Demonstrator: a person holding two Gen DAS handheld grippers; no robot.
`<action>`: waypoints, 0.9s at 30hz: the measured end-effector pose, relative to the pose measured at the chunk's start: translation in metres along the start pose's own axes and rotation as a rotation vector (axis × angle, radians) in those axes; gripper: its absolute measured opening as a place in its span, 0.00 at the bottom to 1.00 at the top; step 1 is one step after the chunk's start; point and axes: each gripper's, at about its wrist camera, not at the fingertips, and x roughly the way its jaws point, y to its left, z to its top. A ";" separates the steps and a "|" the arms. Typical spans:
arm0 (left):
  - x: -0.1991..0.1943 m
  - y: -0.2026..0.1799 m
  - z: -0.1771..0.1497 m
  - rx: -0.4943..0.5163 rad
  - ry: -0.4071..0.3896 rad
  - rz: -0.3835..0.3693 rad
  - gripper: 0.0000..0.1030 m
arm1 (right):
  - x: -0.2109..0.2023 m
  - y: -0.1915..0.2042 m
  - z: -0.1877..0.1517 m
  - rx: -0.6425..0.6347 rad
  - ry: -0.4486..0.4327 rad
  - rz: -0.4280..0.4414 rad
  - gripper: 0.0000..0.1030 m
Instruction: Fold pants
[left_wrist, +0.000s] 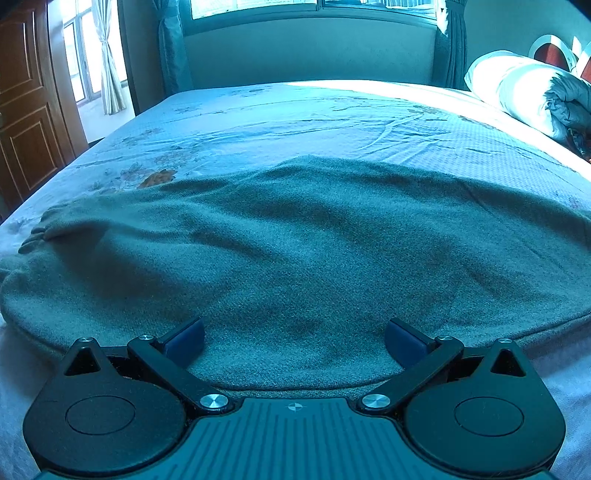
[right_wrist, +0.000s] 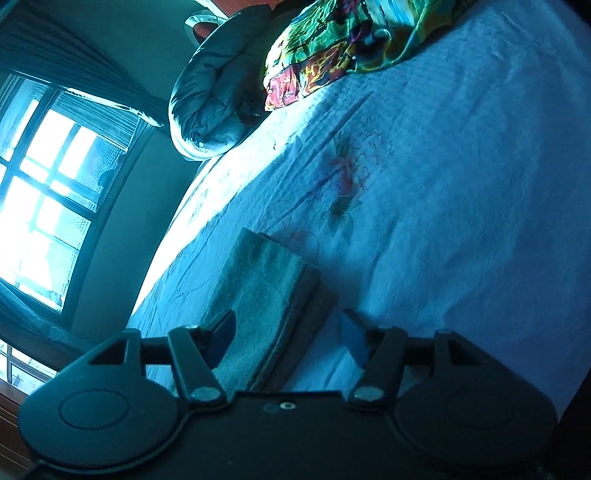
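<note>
Pants on the bed, both tongs released.

Grey-green knit pants lie spread flat across the near part of the floral bedsheet. Left tongs hover over the near edge of the fabric, blue pads wide apart, gripping nothing. Right wrist view: a folded, layered end of the pants lies between the right tongs; the pads stand clear of it, not pressing. Rolled quilt and bright printed cloth at the bed's far end.
</note>
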 end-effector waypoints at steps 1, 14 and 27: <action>0.000 0.000 0.000 0.000 -0.001 0.001 1.00 | 0.005 0.002 0.001 -0.008 0.005 -0.003 0.58; -0.005 0.005 -0.004 0.003 -0.022 -0.026 1.00 | 0.017 0.018 0.020 -0.363 0.024 -0.008 0.05; 0.001 0.006 -0.003 0.009 -0.013 -0.036 1.00 | 0.004 -0.014 0.015 0.027 0.019 0.108 0.14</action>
